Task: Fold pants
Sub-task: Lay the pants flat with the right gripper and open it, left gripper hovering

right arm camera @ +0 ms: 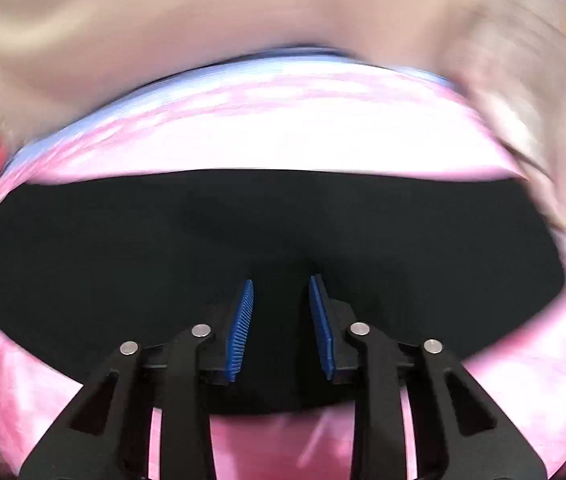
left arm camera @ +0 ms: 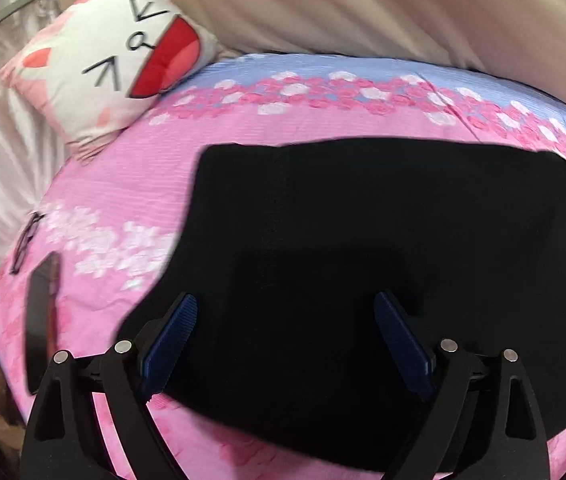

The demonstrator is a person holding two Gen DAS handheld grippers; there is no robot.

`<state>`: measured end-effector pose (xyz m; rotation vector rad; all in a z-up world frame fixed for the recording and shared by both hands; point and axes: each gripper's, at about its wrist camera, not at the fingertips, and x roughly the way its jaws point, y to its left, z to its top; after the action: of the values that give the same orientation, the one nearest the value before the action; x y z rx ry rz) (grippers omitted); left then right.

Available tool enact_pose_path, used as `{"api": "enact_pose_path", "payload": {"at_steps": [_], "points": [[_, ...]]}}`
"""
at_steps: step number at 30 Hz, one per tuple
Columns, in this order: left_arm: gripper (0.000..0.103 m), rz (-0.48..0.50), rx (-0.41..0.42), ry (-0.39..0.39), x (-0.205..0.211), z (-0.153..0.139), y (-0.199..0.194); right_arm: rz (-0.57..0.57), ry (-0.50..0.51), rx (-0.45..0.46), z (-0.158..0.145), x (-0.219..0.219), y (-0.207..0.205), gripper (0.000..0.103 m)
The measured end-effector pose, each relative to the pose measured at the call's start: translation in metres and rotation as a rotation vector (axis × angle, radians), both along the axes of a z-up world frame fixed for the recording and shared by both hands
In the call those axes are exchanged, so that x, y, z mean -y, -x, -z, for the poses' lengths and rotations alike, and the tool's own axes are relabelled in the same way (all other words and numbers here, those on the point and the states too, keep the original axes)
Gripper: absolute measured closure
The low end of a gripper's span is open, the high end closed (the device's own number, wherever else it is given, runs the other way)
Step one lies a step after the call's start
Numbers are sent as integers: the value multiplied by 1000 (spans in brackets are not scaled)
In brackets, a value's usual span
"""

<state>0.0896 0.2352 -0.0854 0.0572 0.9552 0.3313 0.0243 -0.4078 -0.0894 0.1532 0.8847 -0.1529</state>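
Observation:
The black pants (left arm camera: 363, 220) lie flat as a broad folded shape on the pink flowered bedspread (left arm camera: 131, 184). My left gripper (left arm camera: 285, 298) hovers over their near left part, blue pads spread wide and open with nothing between them. In the right wrist view the pants (right arm camera: 243, 220) fill the middle of the blurred picture. My right gripper (right arm camera: 281, 280) is just above their near edge, its blue pads a narrow gap apart. The ribbed inner faces of the pads show bare, and I see no cloth pinched between them.
A white and pink cartoon-face pillow (left arm camera: 111, 64) leans at the far left of the bed. Dark-framed glasses (left arm camera: 27, 240) and a dark phone (left arm camera: 43, 312) lie near the bed's left edge. Beige fabric (left arm camera: 363, 8) rises behind the bed.

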Motion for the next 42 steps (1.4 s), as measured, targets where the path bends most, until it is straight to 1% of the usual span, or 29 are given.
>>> {"api": "enact_pose_path", "payload": {"at_steps": [1, 2, 3, 4, 5, 7, 9, 11, 13, 15, 16, 17, 18, 19, 20, 22, 23, 25, 26, 28, 31, 33, 35, 36, 38, 39, 40, 41, 42], "points": [[19, -9, 17, -8, 4, -12, 5, 90, 19, -6, -2, 30, 13, 71], [19, -2, 37, -3, 7, -20, 10, 170, -2, 12, -7, 65, 31, 71], [19, 10, 65, 5, 14, -31, 14, 215, -47, 38, -12, 94, 47, 70], [17, 26, 97, 12, 26, -44, 17, 256, -89, 65, -16, 123, 61, 67], [17, 50, 122, 21, 40, -53, 18, 276, -106, 81, -17, 138, 67, 59], [17, 120, 156, 39, 79, -70, 17, 271, -124, 88, -16, 155, 65, 57], [17, 201, 173, 59, 120, -80, 14, 244, -132, 92, -9, 154, 52, 57], [17, 266, 170, 76, 155, -83, 10, 205, -136, 81, -4, 157, 35, 58], [17, 330, 159, 88, 189, -82, 8, 169, -107, 60, 2, 147, 19, 57], [17, 387, 140, 88, 219, -77, 9, 161, -89, 45, 8, 143, 11, 57], [17, 405, 134, 86, 230, -77, 10, 158, -83, 53, 9, 143, 9, 60], [17, 420, 128, 84, 240, -75, 12, 153, -69, 61, 7, 142, 8, 83], [17, 432, 122, 82, 248, -74, 11, 154, -53, 61, 4, 141, 8, 91], [17, 444, 115, 81, 257, -74, 12, 149, -61, 75, -3, 140, 12, 92], [17, 451, 112, 83, 260, -74, 12, 155, -56, 110, -15, 138, 23, 92], [17, 466, 109, 87, 269, -74, 13, 182, -28, 147, -30, 141, 44, 92], [17, 473, 106, 84, 271, -72, 11, 194, -40, 127, -23, 150, 46, 92], [17, 475, 79, 73, 279, -60, 8, 179, -94, 31, 11, 163, 37, 91], [17, 475, 60, 74, 282, -54, 6, 174, -101, 71, 11, 164, 40, 89], [17, 477, 23, 68, 289, -42, 4, 176, -118, 85, 1, 164, 47, 84], [17, 484, -2, 57, 291, -31, 10, 199, -21, 159, -32, 149, 61, 84], [17, 491, -28, 64, 291, -22, 13, 152, -20, 170, -45, 138, 50, 84], [17, 493, -65, 69, 293, -8, 17, 71, -37, 159, -46, 122, 25, 84], [17, 497, -80, 69, 294, -3, 19, 22, -49, 130, -40, 113, 7, 84], [17, 499, -94, 56, 296, 8, 25, -29, -38, 73, -21, 104, -25, 86], [16, 499, -88, 52, 296, 10, 26, -5, 13, 11, -5, 113, -44, 86], [16, 501, -71, 52, 295, 10, 29, 35, 48, -27, 6, 123, -53, 94], [16, 500, -70, 54, 295, 11, 30, 53, -11, 4, 7, 138, -56, 97], [16, 497, -71, 59, 294, 10, 30, 92, -67, 23, 4, 148, -54, 97]]}}
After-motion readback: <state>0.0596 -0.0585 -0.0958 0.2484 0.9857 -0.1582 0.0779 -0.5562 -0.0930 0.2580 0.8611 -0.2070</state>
